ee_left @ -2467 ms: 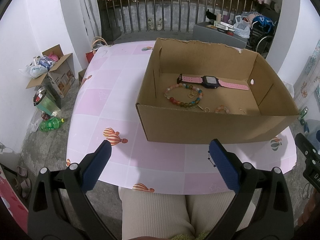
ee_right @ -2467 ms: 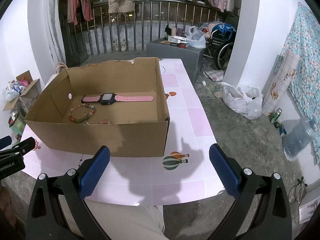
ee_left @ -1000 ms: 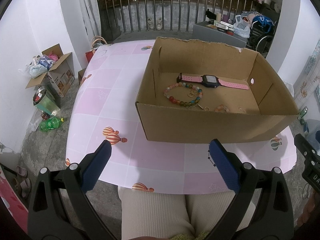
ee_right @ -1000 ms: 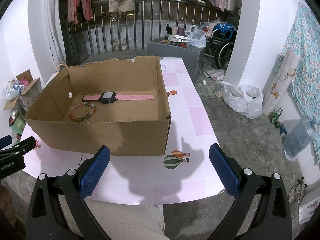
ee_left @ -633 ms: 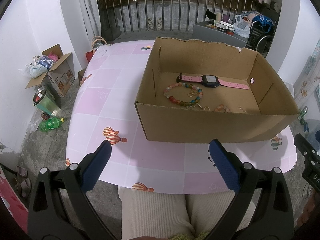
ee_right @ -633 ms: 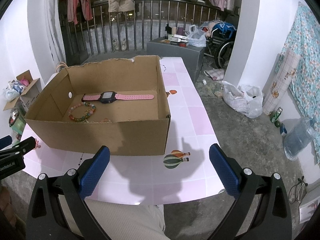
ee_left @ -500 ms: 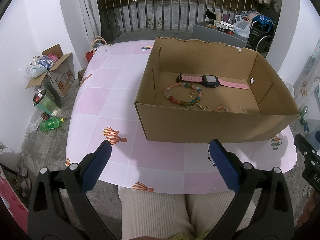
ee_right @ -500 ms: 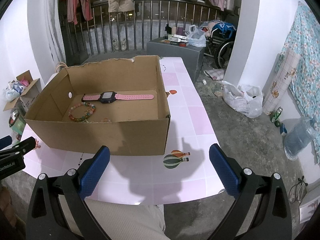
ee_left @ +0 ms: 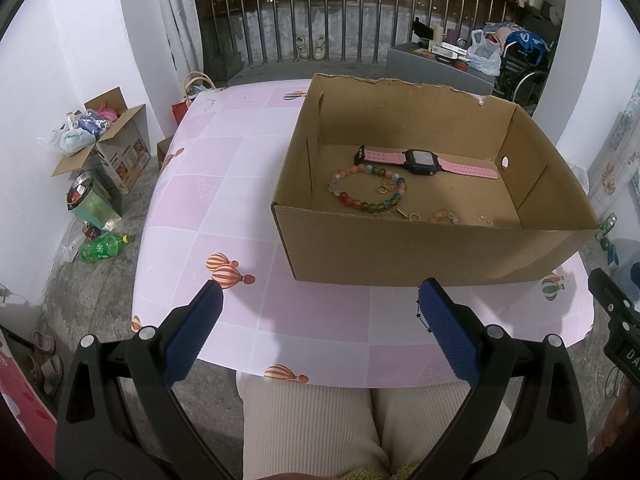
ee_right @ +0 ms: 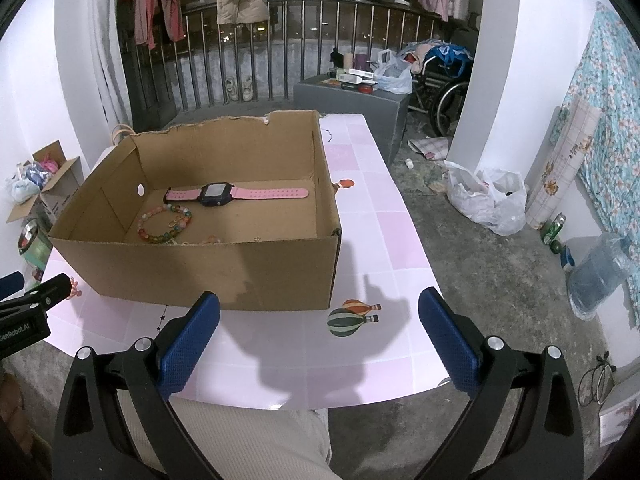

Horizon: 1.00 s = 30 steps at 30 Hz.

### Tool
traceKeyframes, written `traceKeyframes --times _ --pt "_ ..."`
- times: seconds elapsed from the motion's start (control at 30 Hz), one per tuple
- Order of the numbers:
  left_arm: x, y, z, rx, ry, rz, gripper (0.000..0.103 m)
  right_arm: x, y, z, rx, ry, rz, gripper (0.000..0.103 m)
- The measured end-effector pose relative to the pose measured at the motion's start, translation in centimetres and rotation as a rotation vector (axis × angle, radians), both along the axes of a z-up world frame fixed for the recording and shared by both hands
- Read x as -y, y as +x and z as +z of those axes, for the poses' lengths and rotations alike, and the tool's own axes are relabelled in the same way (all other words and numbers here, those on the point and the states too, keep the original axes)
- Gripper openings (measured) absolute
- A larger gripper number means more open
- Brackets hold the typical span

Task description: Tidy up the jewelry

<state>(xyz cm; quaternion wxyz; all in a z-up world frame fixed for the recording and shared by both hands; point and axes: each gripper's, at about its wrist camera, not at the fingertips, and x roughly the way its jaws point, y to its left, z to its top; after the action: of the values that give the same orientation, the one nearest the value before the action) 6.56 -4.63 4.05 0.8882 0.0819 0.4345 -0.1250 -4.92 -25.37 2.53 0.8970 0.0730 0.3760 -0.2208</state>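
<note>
A pink watch (ee_left: 428,159) and a beaded bracelet (ee_left: 366,191) are seen lying on the floor of a cardboard box (ee_left: 420,248) on the pink table (ee_left: 224,184), while the left gripper (ee_left: 320,334) and right gripper (ee_right: 318,336) are held spread wide, empty, over the near edge

The box (ee_left: 420,248) is matt brown cardboard with a torn, ragged back edge. The counter (ee_left: 224,184) wears a smooth, faintly glossy pink checked covering. The watch (ee_left: 424,161) has a matt pink rubbery strap and a dark shiny face. The bracelet (ee_left: 366,192) is of glossy translucent beads. Each gripper's fingers (ee_right: 188,340) carry blue dimpled pads on black plastic.
</note>
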Motion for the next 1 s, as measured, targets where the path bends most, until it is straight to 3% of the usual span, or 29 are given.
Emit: traceKeyframes --times 1.0 --pt "0.05 -0.07 0.0 0.001 0.0 0.001 0.095 -0.28 0.06 -0.06 0.001 0.0 0.002 0.097"
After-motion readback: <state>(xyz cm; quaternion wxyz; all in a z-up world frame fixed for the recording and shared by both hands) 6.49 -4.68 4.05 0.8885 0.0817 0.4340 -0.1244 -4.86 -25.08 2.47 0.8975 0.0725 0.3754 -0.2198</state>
